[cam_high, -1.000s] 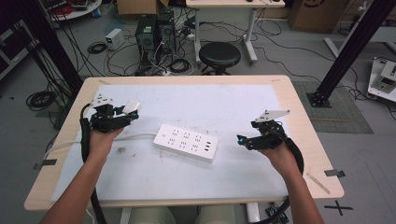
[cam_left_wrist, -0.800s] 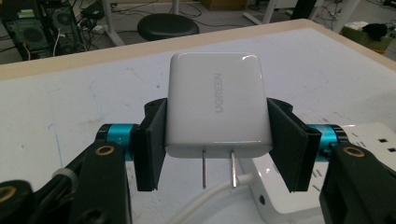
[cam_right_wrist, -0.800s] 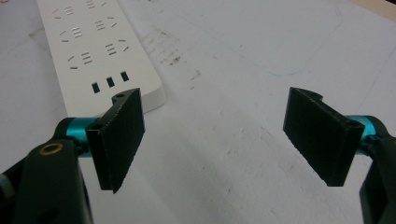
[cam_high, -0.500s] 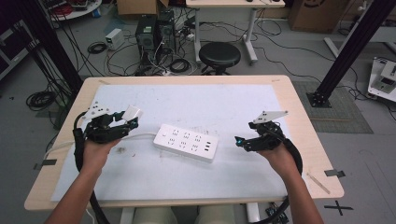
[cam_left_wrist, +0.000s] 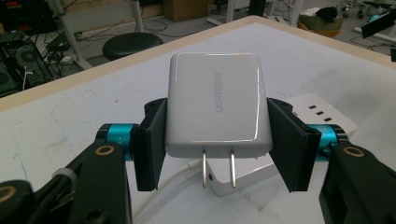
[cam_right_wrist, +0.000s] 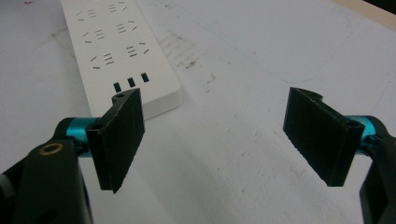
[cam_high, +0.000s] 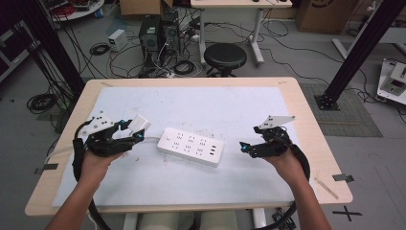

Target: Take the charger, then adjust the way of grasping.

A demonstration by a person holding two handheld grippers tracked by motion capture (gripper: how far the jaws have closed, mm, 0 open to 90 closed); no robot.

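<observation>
Gripping glossy rounded white charger [cam_left_wrist: 217, 105], left gripper [cam_left_wrist: 217, 140], flat metal prongs [cam_left_wrist: 218, 169]

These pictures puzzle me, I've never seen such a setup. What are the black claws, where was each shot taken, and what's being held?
No robot here: a person holds a handheld gripper in each hand. The high view looks down on the table; each other view comes from a camera riding on one gripper. On the table's white mat lies a power strip. The left gripper is shut on a white charger, its two prongs pointing down toward the camera. The right gripper is open and holds nothing, near the strip's end.
</observation>
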